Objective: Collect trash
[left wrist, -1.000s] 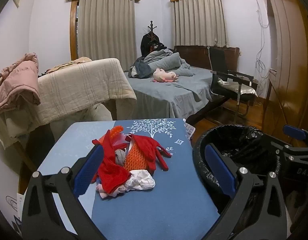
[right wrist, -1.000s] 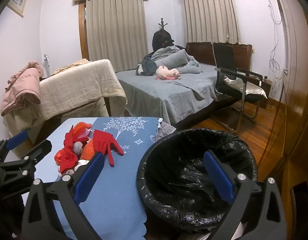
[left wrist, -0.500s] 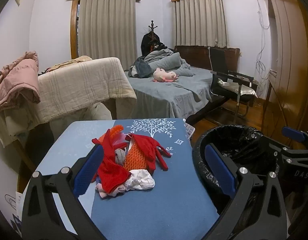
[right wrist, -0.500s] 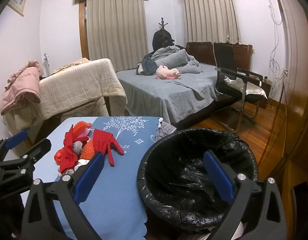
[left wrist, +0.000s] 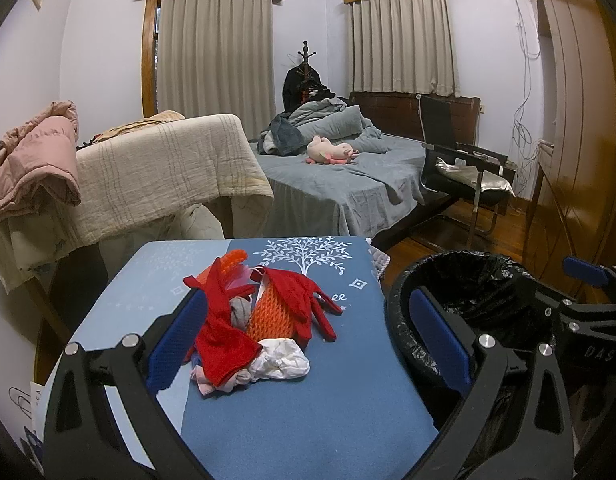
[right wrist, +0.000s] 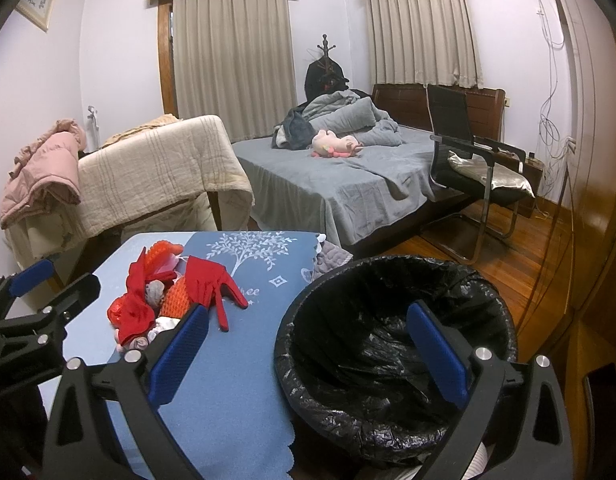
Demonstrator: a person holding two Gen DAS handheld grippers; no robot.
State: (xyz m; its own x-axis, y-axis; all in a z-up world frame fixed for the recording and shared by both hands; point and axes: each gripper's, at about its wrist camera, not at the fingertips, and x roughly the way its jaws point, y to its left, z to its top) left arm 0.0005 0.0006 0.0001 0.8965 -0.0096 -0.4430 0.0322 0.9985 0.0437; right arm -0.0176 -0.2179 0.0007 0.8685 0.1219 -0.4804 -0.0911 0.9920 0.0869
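Note:
A heap of trash [left wrist: 256, 320] lies on the blue cloth-covered table [left wrist: 308, 420]: red gloves, an orange knitted piece, crumpled white paper. In the right wrist view the same heap [right wrist: 168, 296] sits left of centre. A bin lined with a black bag [right wrist: 391, 344] stands at the table's right edge, also seen as the bin [left wrist: 467, 304] in the left wrist view. My left gripper [left wrist: 306, 338] is open, just short of the heap, holding nothing. My right gripper [right wrist: 308, 356] is open above the bin's near rim, empty.
A bed with grey covers [left wrist: 347, 176] and a pink plush toy [left wrist: 331, 152] fills the back. A black chair [left wrist: 459, 160] stands right of it on wooden floor. A blanket-draped piece of furniture [left wrist: 156, 176] with a pink jacket stands behind the table.
Almost nothing moved; both grippers stay open and the views shift only slightly.

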